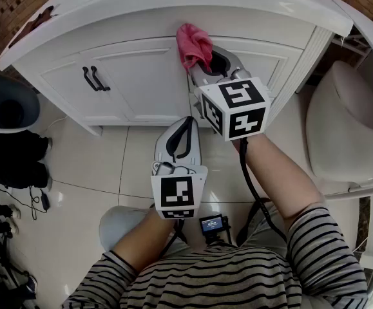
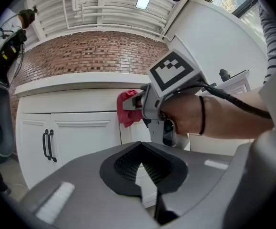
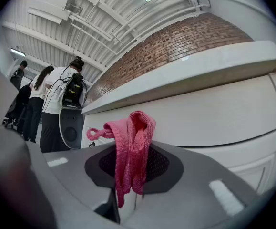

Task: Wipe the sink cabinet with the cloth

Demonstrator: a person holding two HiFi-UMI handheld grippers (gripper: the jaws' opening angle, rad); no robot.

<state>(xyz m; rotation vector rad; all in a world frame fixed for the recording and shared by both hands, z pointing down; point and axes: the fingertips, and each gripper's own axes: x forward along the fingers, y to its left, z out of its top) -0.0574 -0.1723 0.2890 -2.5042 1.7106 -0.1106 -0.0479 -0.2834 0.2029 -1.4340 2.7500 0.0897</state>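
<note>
Bunching in the right claw [image 3: 128, 168], the cloth [image 3: 137, 132] hides its jaw tips.

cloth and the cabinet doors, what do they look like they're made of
Cloth: pink knitted or woven yarn, probably cotton or microfibre; ribbed loops show, and it hangs limp. Cabinet doors: likely painted wood or MDF, smooth white satin finish with routed panel edges.

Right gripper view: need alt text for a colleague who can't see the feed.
The right gripper has its grey jaws shut on a pink knitted cloth, which bunches up above them close in front of the white sink cabinet. A white countertop edge and a red brick wall run above, and people stand in the background at left.
</note>
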